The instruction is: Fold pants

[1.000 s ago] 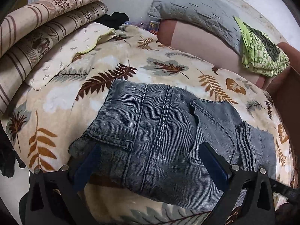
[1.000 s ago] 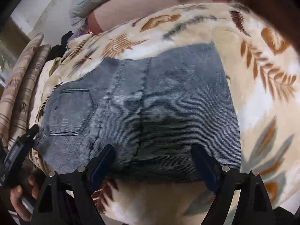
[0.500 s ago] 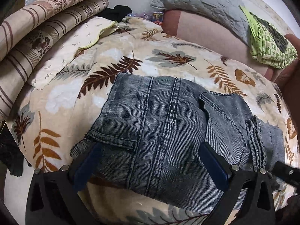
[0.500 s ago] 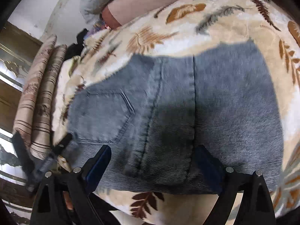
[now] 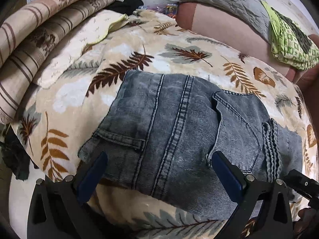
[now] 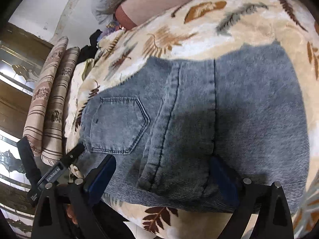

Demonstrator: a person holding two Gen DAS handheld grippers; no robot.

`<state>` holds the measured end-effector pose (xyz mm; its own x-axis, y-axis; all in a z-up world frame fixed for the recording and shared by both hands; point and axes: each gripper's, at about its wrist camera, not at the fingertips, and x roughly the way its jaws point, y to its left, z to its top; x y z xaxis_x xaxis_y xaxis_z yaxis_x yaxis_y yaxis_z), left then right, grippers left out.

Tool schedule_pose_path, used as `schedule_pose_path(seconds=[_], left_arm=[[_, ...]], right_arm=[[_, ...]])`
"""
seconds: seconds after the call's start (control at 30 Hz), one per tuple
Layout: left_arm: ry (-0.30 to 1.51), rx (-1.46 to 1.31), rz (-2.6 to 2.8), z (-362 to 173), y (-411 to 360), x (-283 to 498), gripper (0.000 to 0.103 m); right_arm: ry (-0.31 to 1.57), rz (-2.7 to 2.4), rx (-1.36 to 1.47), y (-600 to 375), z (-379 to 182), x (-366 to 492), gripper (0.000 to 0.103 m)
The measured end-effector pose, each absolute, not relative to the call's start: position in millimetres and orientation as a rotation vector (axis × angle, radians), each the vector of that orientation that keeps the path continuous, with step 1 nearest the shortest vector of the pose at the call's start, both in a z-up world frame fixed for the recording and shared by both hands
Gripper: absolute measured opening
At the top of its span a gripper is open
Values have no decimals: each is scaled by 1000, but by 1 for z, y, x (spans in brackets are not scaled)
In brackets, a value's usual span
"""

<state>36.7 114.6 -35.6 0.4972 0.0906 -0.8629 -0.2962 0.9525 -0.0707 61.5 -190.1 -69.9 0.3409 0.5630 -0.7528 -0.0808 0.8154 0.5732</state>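
Note:
The grey-blue denim pants (image 5: 179, 127) lie folded into a compact block on the leaf-print blanket (image 5: 75, 99); they also show in the right wrist view (image 6: 199, 119), back pocket facing up. My left gripper (image 5: 159, 171) is open and empty, its blue-padded fingers hovering over the near edge of the pants. My right gripper (image 6: 165, 177) is open and empty over the near edge too, casting a shadow on the denim. The other gripper shows at the left of the right wrist view (image 6: 49, 177).
Striped folded bedding (image 5: 39, 31) is stacked at the left. A grey quilted pillow (image 5: 215, 2) and a green patterned cloth (image 5: 289, 41) lie at the back right. Dark clothing (image 5: 125, 4) lies at the back. The bed's near edge drops to a pale floor.
Both grippers have drawn back a little from the pants and stayed open. The right wrist view has tilted, bringing the back pocket and left gripper more into view.

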Motion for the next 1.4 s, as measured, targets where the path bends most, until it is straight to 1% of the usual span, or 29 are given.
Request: schedule_pose_path(seconds=[0.27, 0.43, 0.53, 0.57, 0.6, 0.67, 0.7, 0.73, 0.77, 0.8, 0.83, 0.87, 0.93, 1.0, 1.03, 1.07, 1.1, 1.13, 1.17, 1.23, 1.27, 1.3, 1.37, 1.4], left_arm=[[1011, -263, 251, -33, 123, 27, 103], [966, -220, 276, -24, 132, 26, 103], [957, -219, 259, -20, 137, 33, 103], [947, -228, 248, -19, 139, 35, 103], [937, -239, 236, -19, 140, 38, 103], [936, -241, 220, -28, 140, 45, 103], [975, -229, 228, -37, 139, 50, 103], [1041, -216, 234, -52, 139, 57, 103], [1102, -196, 233, -67, 138, 63, 103], [1086, -168, 235, -70, 137, 62, 103], [1063, -151, 233, -68, 136, 60, 103], [1065, -152, 231, -68, 136, 60, 103], [1067, -158, 228, -68, 138, 60, 103], [1065, -155, 226, -66, 136, 59, 103], [1065, -152, 225, -67, 136, 59, 103], [1066, -149, 224, -67, 136, 58, 103], [1070, -150, 221, -67, 136, 57, 103], [1075, -153, 218, -66, 137, 56, 103], [1075, -154, 216, -66, 137, 55, 103], [1073, -150, 215, -67, 138, 56, 103], [1074, -150, 219, -68, 138, 57, 103], [1075, -152, 223, -67, 137, 57, 103], [1076, -152, 232, -67, 136, 57, 103], [1077, -151, 234, -66, 136, 57, 103]], right_arm=[[1075, 486, 447, -191, -38, 68, 97], [1011, 489, 298, -169, -5, 123, 97], [1065, 489, 231, -147, -7, 172, 96], [1078, 478, 203, -139, -9, 186, 94], [1091, 470, 175, -130, -14, 200, 88], [1130, 457, 153, -118, -26, 219, 81], [1160, 445, 143, -112, -36, 228, 77], [1194, 439, 127, -104, -48, 235, 70], [1233, 440, 106, -97, -62, 239, 41], [1264, 445, 87, -91, -71, 240, 16], [1285, 438, 56, -86, -78, 240, 16], [1271, 433, 20, -81, -79, 237, 14], [1214, 415, -34, -75, -67, 232, 6], [1152, 389, -47, -75, -52, 232, 6], [1150, 380, -55, -74, -53, 233, 6], [1166, 369, -61, -72, -58, 236, 7], [1208, 354, -61, -72, -71, 239, 11], [1234, 353, -35, -75, -80, 241, 11], [1208, 345, 8, -80, -78, 239, 18], [1177, 332, 48, -89, -65, 232, 39], [1149, 322, 35, -91, -52, 224, 62], [1113, 314, 27, -93, -42, 217, 70], [1022, 351, 66, -101, -12, 191, 70], [1011, 380, 94, -102, -4, 181, 70]])
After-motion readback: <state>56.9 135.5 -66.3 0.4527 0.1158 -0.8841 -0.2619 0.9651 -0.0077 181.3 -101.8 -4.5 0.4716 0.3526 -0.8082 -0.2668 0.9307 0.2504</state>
